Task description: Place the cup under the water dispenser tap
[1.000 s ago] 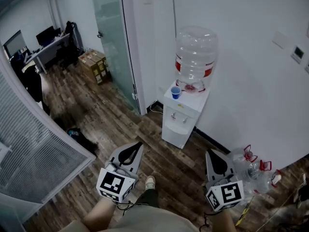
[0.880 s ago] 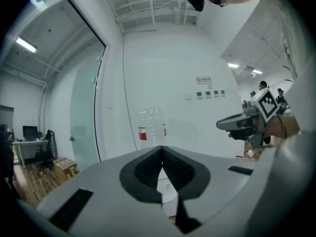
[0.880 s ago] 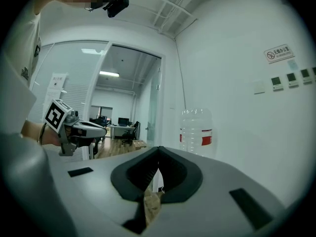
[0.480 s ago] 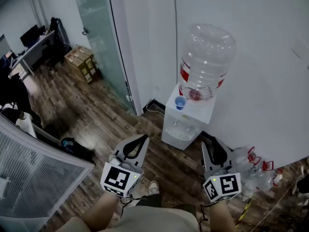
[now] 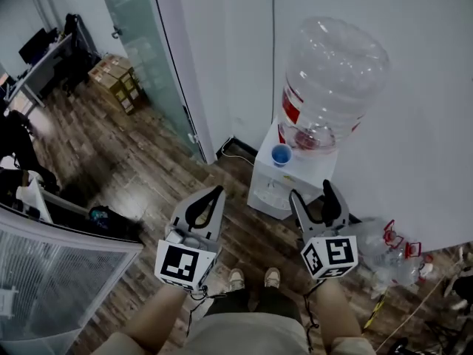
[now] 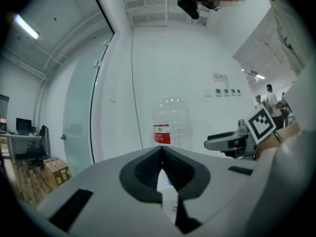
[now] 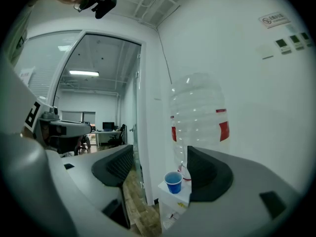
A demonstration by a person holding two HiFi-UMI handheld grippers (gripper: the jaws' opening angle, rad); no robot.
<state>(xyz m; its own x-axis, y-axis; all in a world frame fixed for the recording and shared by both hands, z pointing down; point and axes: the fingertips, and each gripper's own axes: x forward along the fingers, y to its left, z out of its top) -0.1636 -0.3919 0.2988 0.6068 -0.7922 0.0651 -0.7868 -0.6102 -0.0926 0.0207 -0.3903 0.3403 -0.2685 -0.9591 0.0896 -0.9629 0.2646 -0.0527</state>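
Note:
A small blue cup (image 5: pixel 281 154) stands on top of the white water dispenser (image 5: pixel 267 186), beside the neck of its big clear bottle (image 5: pixel 334 80). My right gripper (image 5: pixel 310 191) points level at the dispenser, short of it; its jaws are opening and nothing is between them. In the right gripper view the blue cup (image 7: pixel 173 181) shows ahead in the gap of the right gripper (image 7: pixel 160 168), well apart from it. My left gripper (image 5: pixel 216 191) is shut and empty, left of the dispenser. From the left gripper (image 6: pixel 161 150) I see the bottle (image 6: pixel 171 126) ahead.
A frosted glass door (image 5: pixel 144 58) stands left of the dispenser, with cardboard boxes (image 5: pixel 111 80) beyond it. Empty water bottles (image 5: pixel 392 250) lie on the wood floor at the right. A glass partition (image 5: pixel 52 272) runs along the lower left. My shoes (image 5: pixel 253 278) show below.
I have come closer to the dispenser, which now looms larger. Both grippers moved forward toward it. The right gripper's jaws went from shut to spread apart.

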